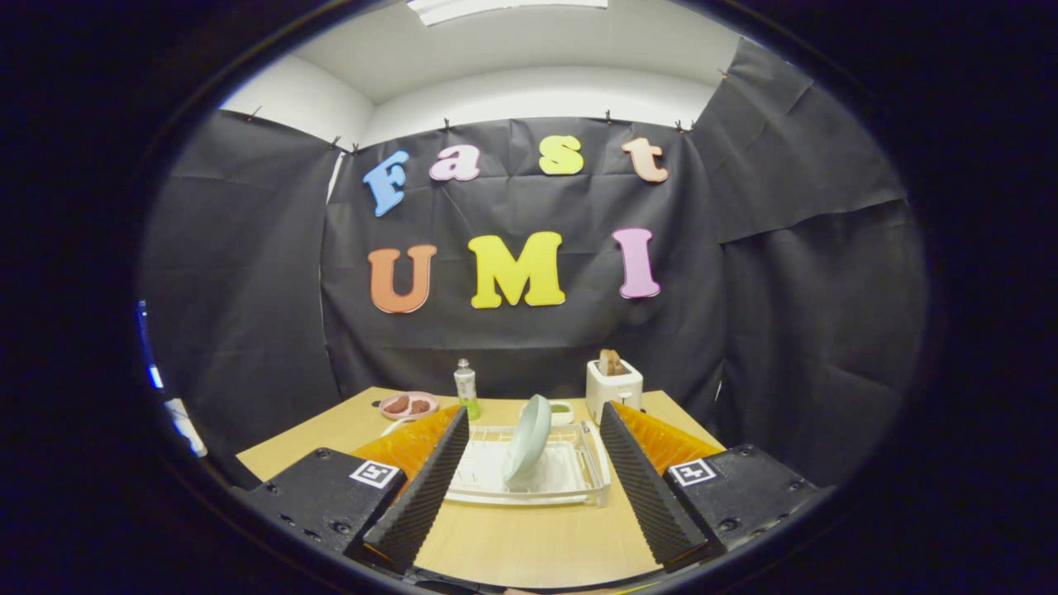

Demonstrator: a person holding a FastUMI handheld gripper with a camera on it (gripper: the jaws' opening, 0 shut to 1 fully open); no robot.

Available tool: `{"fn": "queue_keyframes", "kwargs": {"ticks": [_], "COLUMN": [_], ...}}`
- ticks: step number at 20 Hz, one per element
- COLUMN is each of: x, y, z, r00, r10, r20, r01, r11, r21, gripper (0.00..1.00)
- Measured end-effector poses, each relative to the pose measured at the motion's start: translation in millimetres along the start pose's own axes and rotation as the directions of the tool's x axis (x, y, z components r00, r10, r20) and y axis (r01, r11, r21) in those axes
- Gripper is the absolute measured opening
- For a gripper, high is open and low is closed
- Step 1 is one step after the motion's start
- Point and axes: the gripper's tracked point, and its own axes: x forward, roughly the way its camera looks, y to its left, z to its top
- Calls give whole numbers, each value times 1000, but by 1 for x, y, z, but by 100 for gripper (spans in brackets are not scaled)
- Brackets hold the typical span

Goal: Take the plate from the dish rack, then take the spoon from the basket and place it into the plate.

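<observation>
A pale green plate (528,438) stands on edge in a white dish rack (496,492) on the wooden table (529,537). The rack lies just ahead of my gripper (533,438), framed between its two fingers. My gripper is open, its fingers (426,487) spread wide on either side of the rack with nothing between them. The plate is apart from both fingers. I cannot make out a spoon or a basket; the left finger hides part of a white object near the rack's far left corner.
A white toaster (613,388) with a slice of bread stands at the table's back right. A small bottle (466,388) with green liquid and a pink plate of food (408,405) stand at the back left. Black cloth walls close the booth.
</observation>
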Motion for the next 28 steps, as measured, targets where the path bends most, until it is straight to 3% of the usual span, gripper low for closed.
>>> {"fn": "queue_keyframes", "kwargs": {"ticks": [7,16,21,24,25,27,28], "x": [61,165,213,231,235,245,249], "y": [-10,4,8,2,-2,0,-2], "z": [9,3,-32,-43,-46,-59,-63], "r00": [993,949,850,789,767,690,649], "r10": [-51,-20,0,-35,-55,-76,-100], "r20": [-109,-315,-527,-613,-639,-720,-754], "r01": [51,17,-14,28,50,62,73], "r11": [999,1000,1000,999,998,997,995], "r21": [-1,-11,-22,-20,-26,-47,-69], "gripper": [100,100,100,100,96,84,84]}}
